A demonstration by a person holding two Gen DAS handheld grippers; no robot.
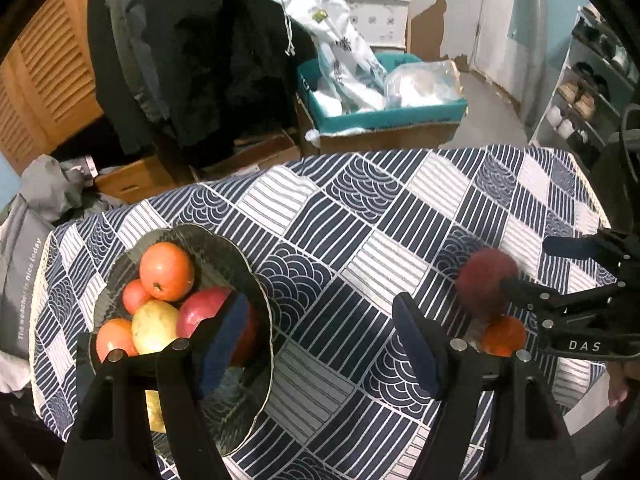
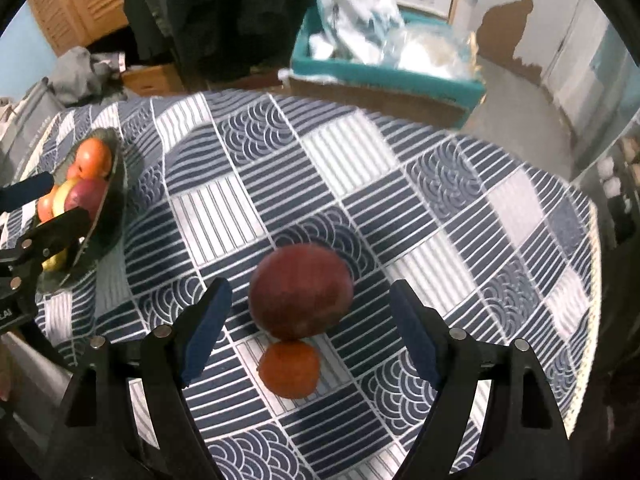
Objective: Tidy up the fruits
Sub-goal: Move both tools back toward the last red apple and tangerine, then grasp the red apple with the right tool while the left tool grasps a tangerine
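A dark glass bowl on the patterned tablecloth holds several fruits: oranges, a yellow fruit and a red apple. My left gripper is open and empty, its left finger over the bowl. A dark red apple and a small orange lie on the cloth, touching. My right gripper is open with the apple between its fingertips, apart from both pads. The bowl also shows in the right wrist view, with the left gripper over it. The right gripper shows by the apple in the left wrist view.
The table wears a navy and white tablecloth, its far edge close behind. Beyond stand a teal box with bags, cardboard boxes, hanging dark clothes and a shoe rack at right.
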